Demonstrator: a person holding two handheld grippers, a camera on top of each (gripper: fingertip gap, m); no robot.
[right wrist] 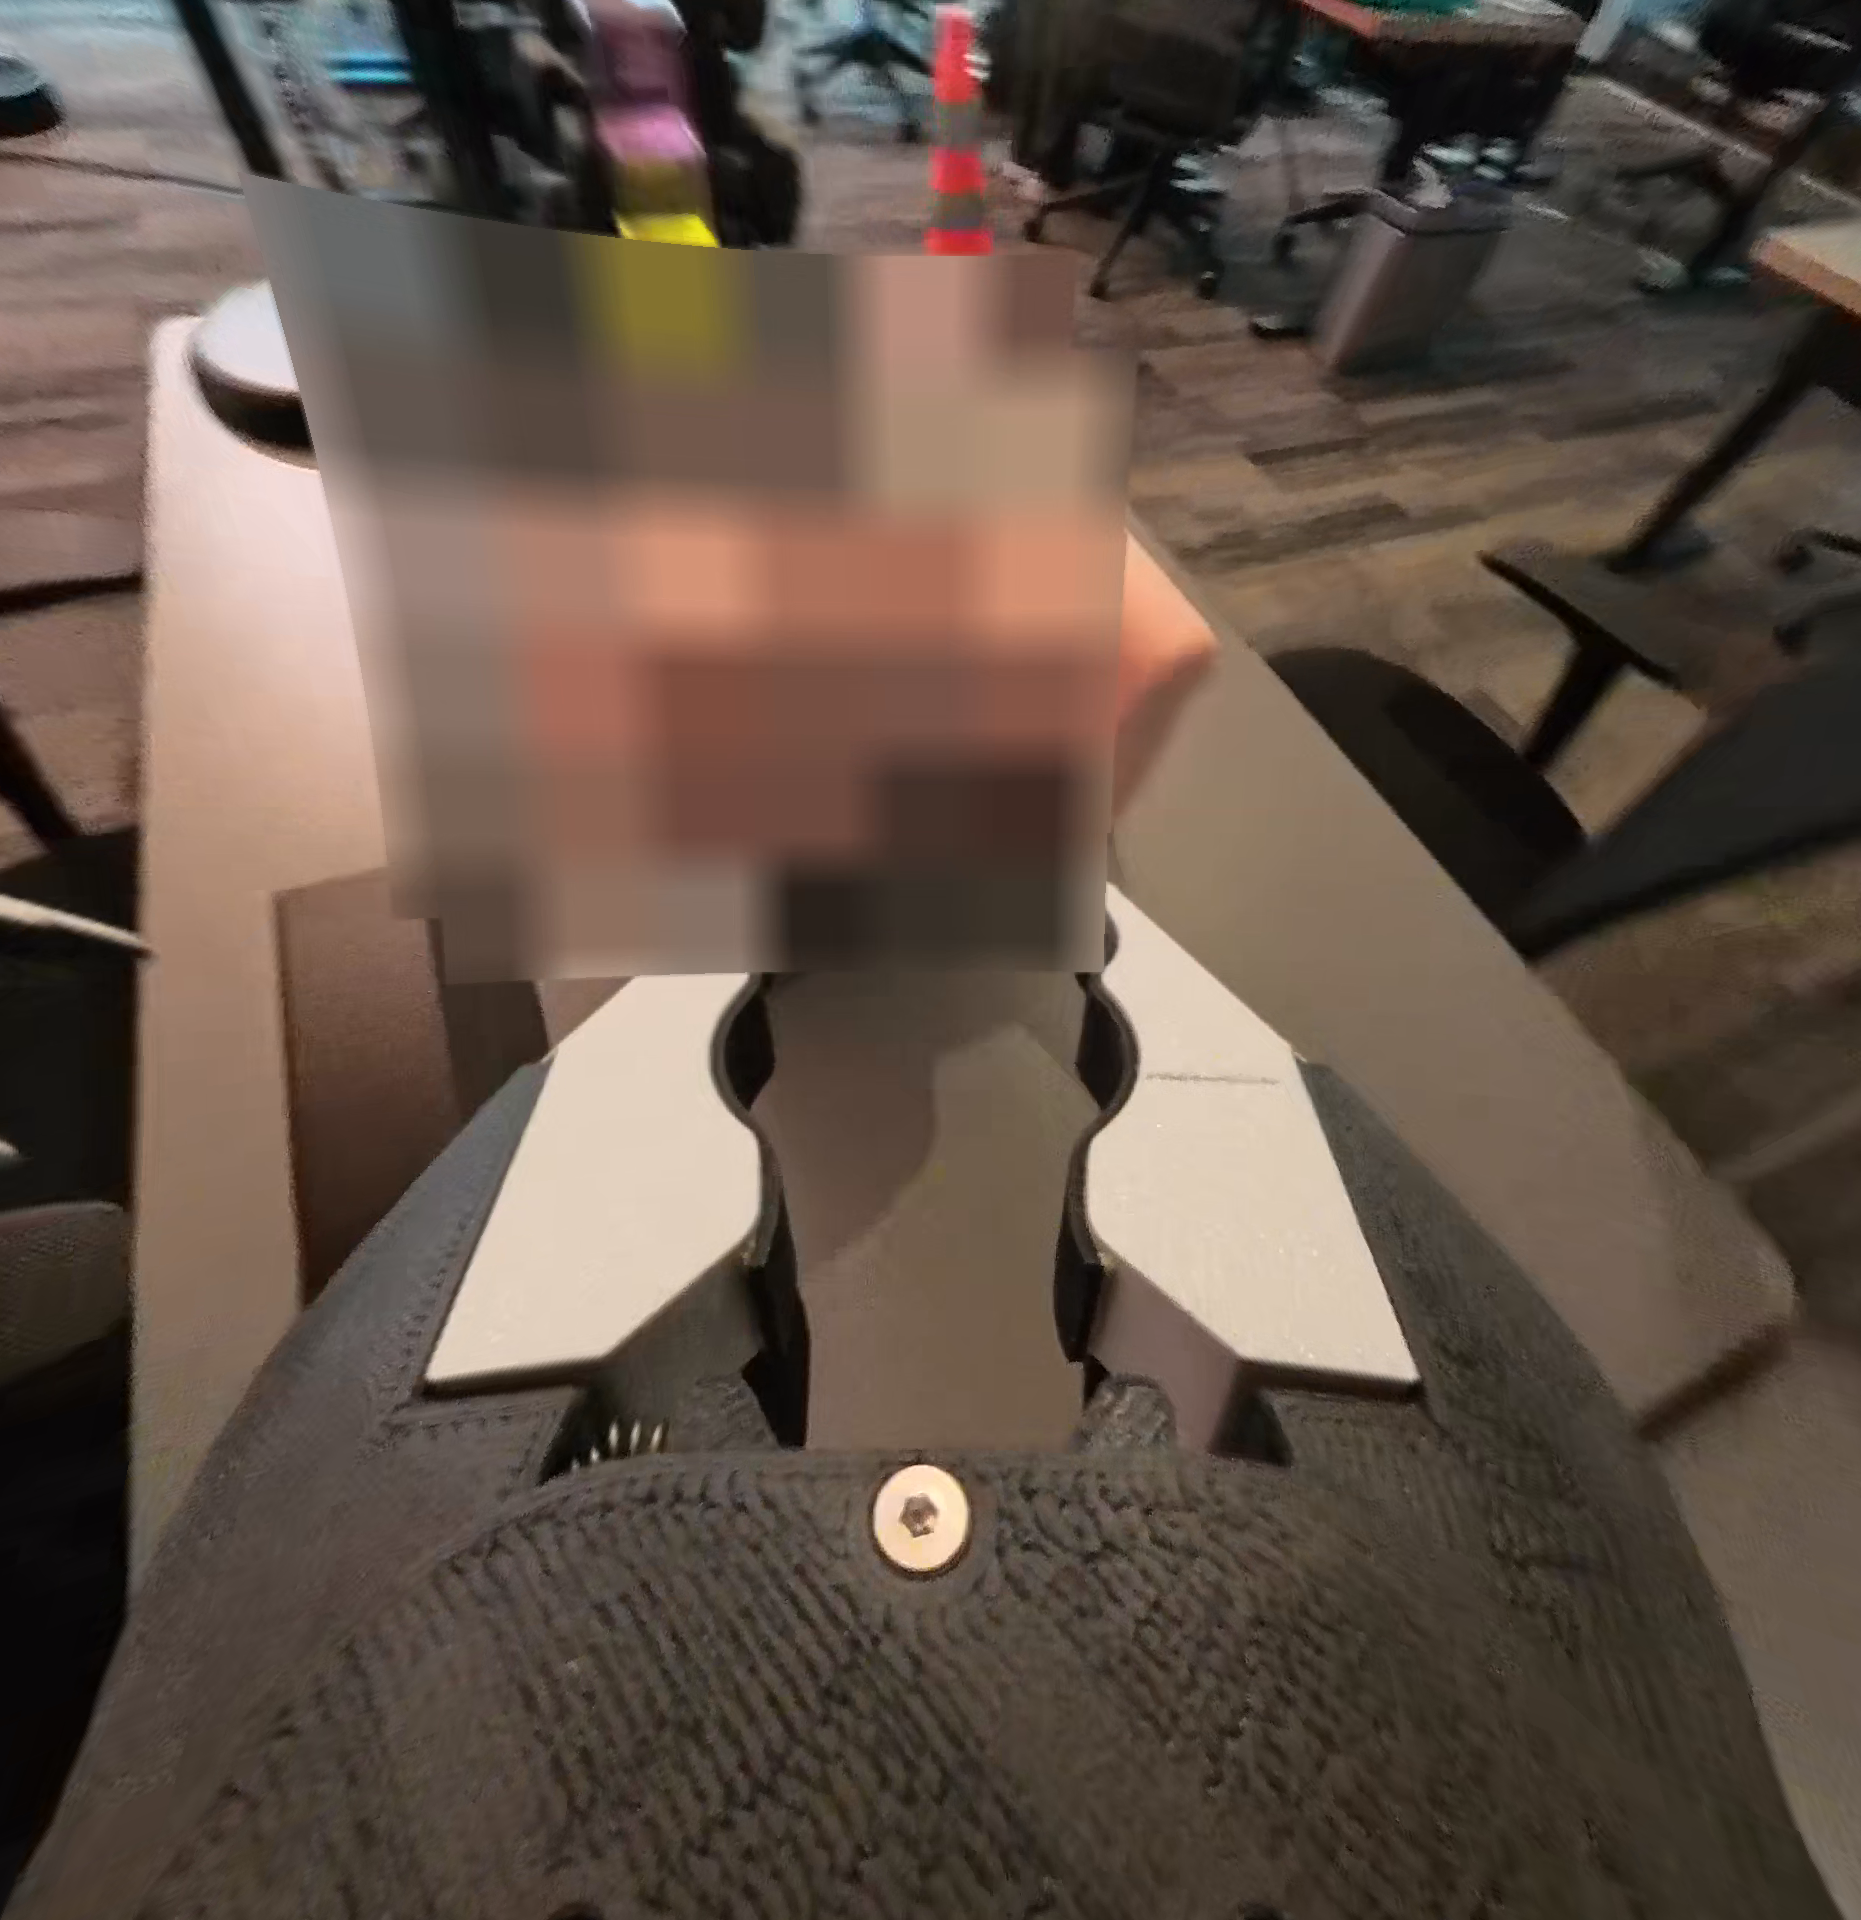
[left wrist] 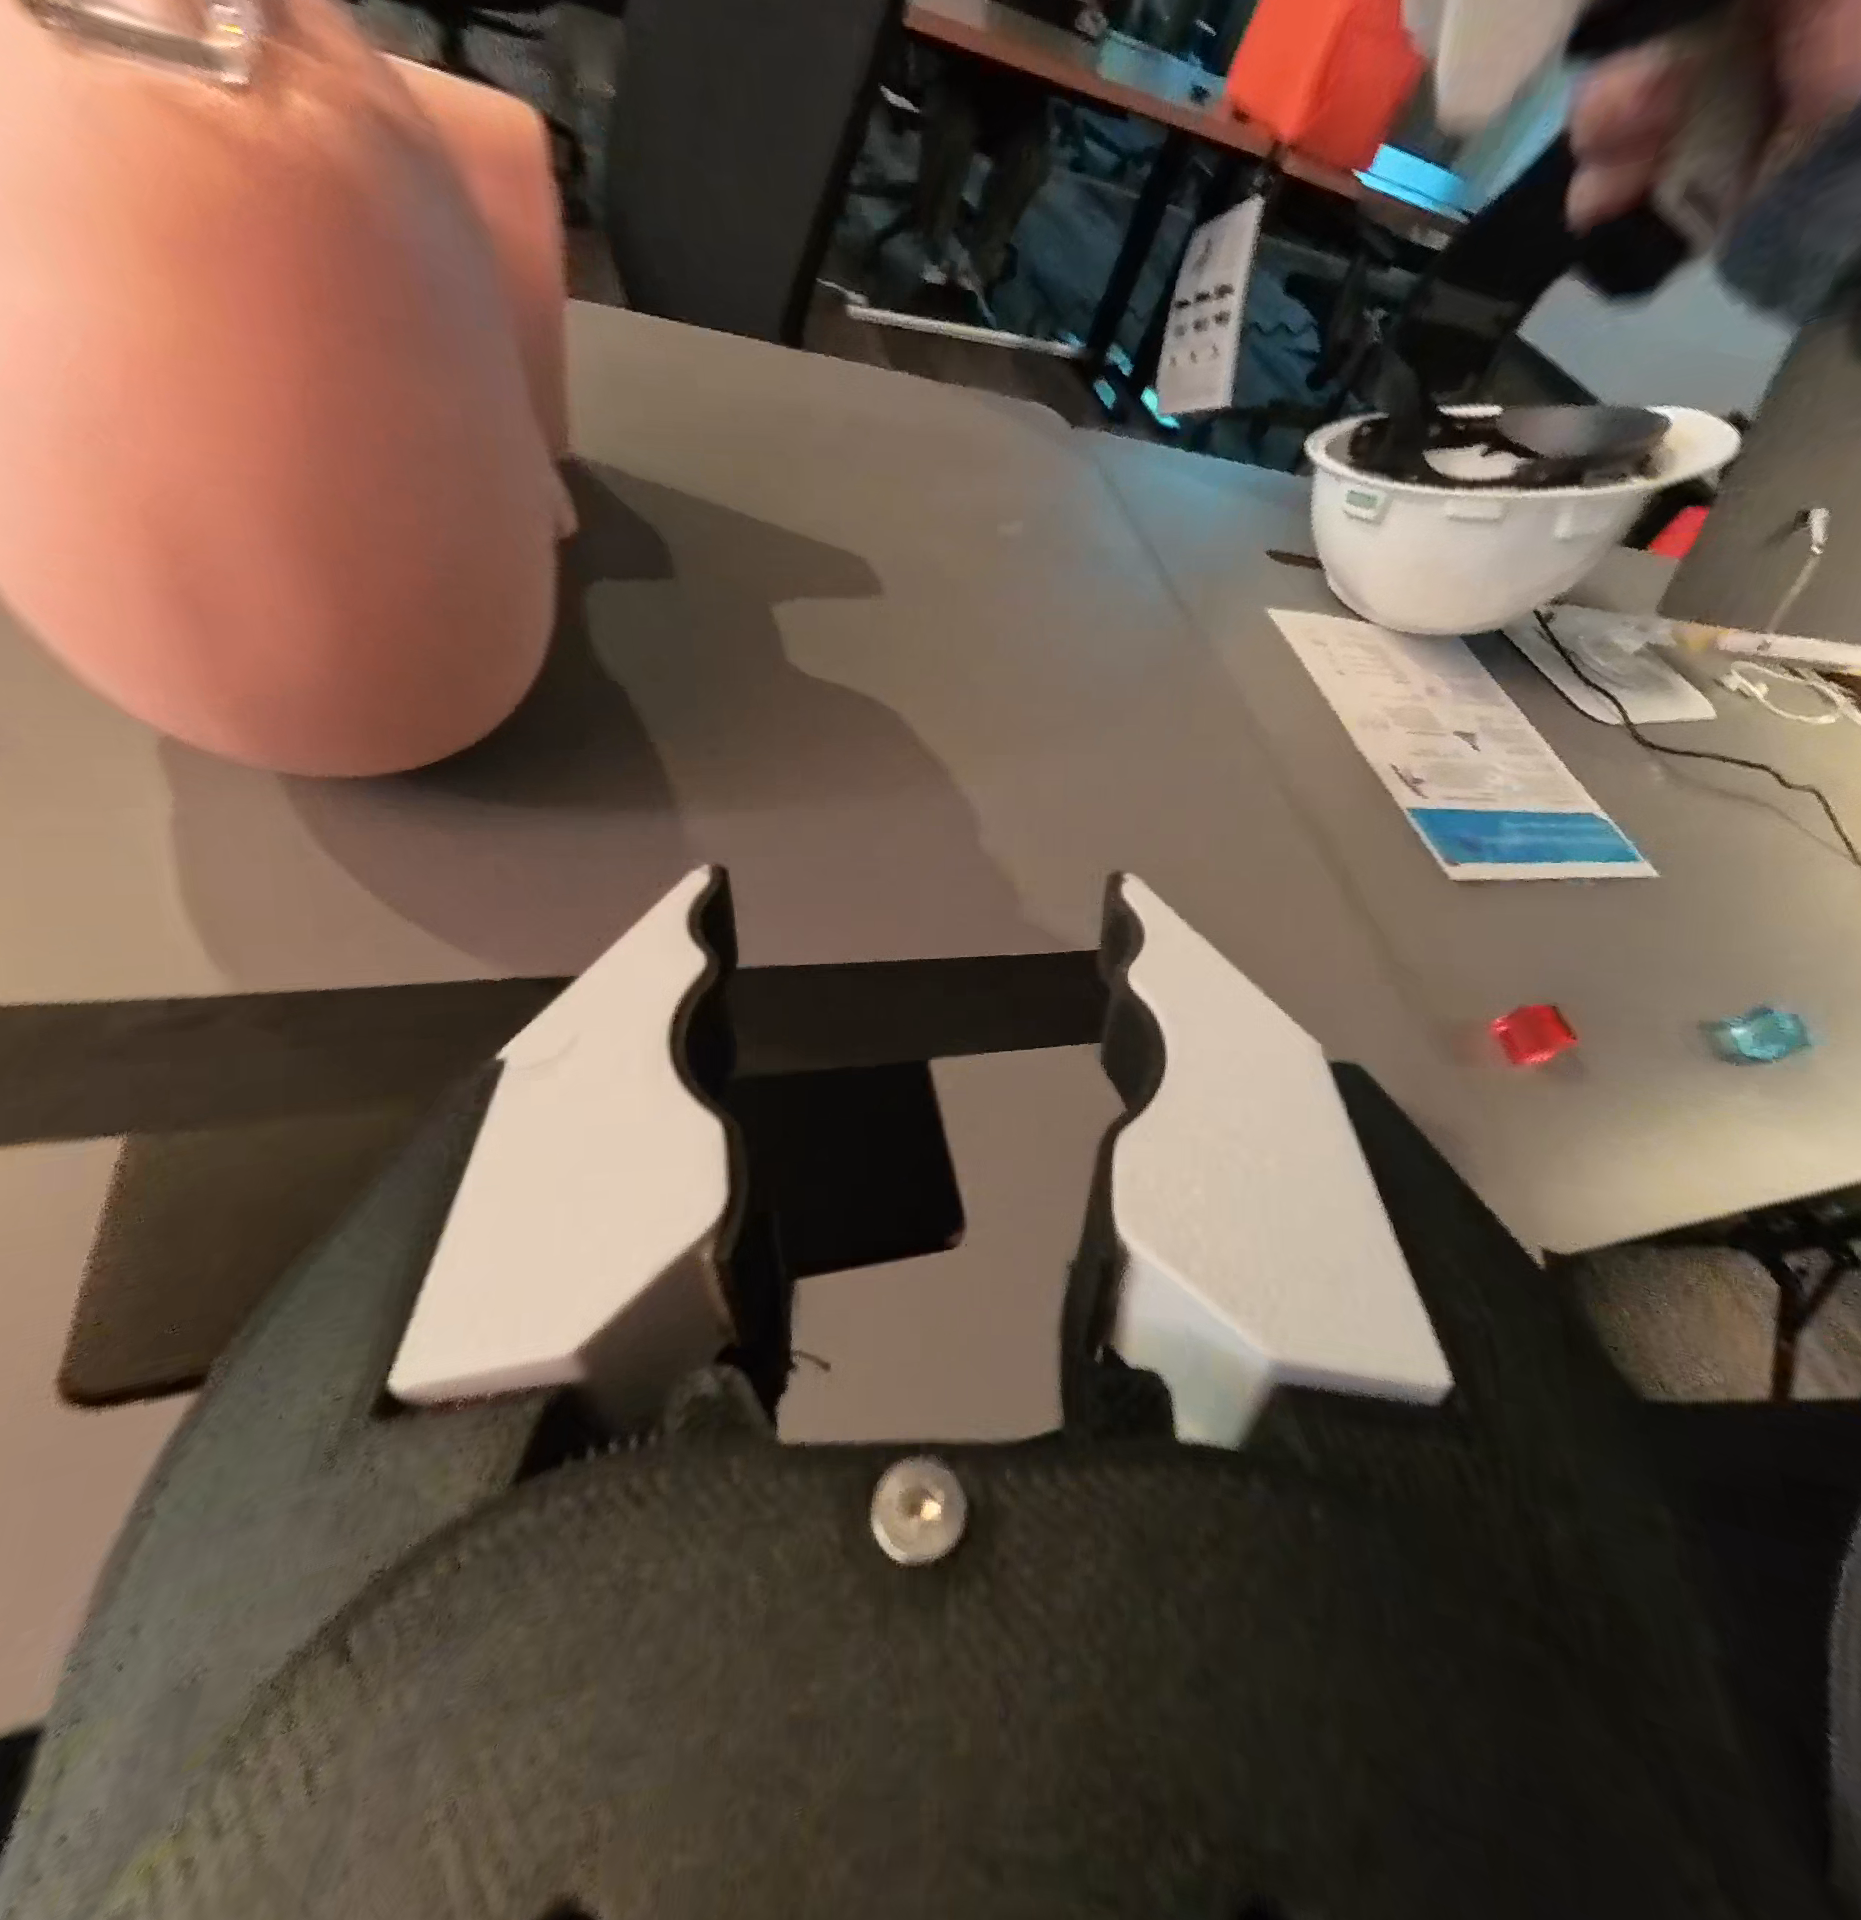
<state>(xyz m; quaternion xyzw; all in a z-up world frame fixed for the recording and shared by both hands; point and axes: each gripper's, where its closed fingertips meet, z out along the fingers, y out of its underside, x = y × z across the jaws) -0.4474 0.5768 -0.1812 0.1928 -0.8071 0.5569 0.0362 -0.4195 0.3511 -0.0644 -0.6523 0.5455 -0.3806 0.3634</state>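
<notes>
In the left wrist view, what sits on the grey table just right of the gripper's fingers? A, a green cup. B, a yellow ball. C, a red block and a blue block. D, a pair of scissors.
C: a small red block and a blue block lie side by side on the table, right of the left gripper.

Left wrist view low over the grey table (left wrist: pixel 1009 644), facing a distant white helmet (left wrist: pixel 1466 540), right wrist view close above the same table (right wrist: pixel 1321 883), both catching the pink form (left wrist: pixel 251 416).

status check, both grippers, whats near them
Left gripper open, empty, over grey table; pink mannequin head ahead-left. Right gripper open, fingertips partly hidden. White hard hat far right.
</notes>
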